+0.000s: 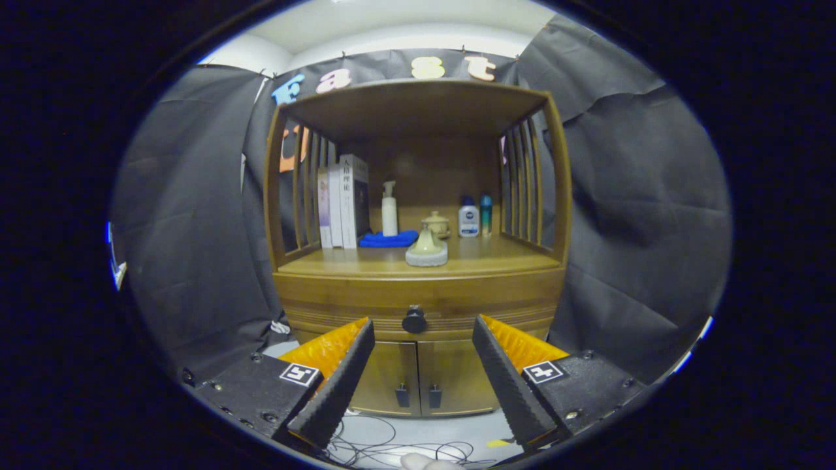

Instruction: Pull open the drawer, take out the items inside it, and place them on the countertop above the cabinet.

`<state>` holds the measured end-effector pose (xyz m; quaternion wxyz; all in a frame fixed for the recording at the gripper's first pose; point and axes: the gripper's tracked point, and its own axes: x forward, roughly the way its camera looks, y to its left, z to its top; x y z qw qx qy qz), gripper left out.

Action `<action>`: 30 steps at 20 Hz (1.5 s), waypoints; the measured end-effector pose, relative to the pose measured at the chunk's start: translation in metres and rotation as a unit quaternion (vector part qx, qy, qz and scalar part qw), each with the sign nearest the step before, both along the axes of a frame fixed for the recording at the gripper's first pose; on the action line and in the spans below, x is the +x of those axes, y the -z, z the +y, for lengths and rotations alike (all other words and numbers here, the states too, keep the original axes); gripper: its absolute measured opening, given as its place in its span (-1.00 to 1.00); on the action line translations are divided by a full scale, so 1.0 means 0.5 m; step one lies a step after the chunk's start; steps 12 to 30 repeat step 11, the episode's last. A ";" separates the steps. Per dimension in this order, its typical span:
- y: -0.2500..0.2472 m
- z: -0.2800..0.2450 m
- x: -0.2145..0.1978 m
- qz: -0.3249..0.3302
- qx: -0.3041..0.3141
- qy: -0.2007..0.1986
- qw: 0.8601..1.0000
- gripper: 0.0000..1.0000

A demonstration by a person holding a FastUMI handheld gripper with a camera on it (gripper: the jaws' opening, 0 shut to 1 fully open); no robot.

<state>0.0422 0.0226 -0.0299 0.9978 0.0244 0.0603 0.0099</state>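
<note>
While the jaws [423, 326] stand spread wide apart, they pinch nothing, and their two fingers [339, 382] point toward a wooden cabinet [418, 287]. Between the two tips and a little beyond them sits the dark round knob [414, 320] of the drawer [418, 303]. The drawer is closed, its front level with the cabinet body, and the jaws do not touch the knob. Below the drawer, seen between the fingers, are two small doors [421, 378] with dark handles, both shut.

Above the drawer is the counter [366, 261], a flat wooden top under an open shelf frame with slatted sides. Near its front edge, just above the knob, stands a pale bell-shaped object on a round grey base [426, 251]. Behind it are a small lidded pot [436, 224], a folded blue cloth [388, 239] and a white pump bottle [389, 209]. Several books [343, 202] stand upright at the left side. At the right side stand a small white bottle with a blue cap [468, 219] and a slim teal bottle [486, 214], just beside each other.

On the pale floor under the fingers lie thin cables [392, 447]. What is inside the drawer cannot be seen.
</note>
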 end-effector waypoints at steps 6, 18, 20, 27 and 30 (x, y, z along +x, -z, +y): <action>-0.051 -0.011 -0.117 -0.039 0.010 -0.002 0.999 0.97; -0.060 -0.037 -0.161 -0.057 0.004 0.013 0.998 0.97; -0.060 -0.037 -0.161 -0.057 0.004 0.013 0.998 0.97; -0.060 -0.037 -0.161 -0.057 0.004 0.013 0.998 0.97; -0.060 -0.037 -0.161 -0.057 0.004 0.013 0.998 0.97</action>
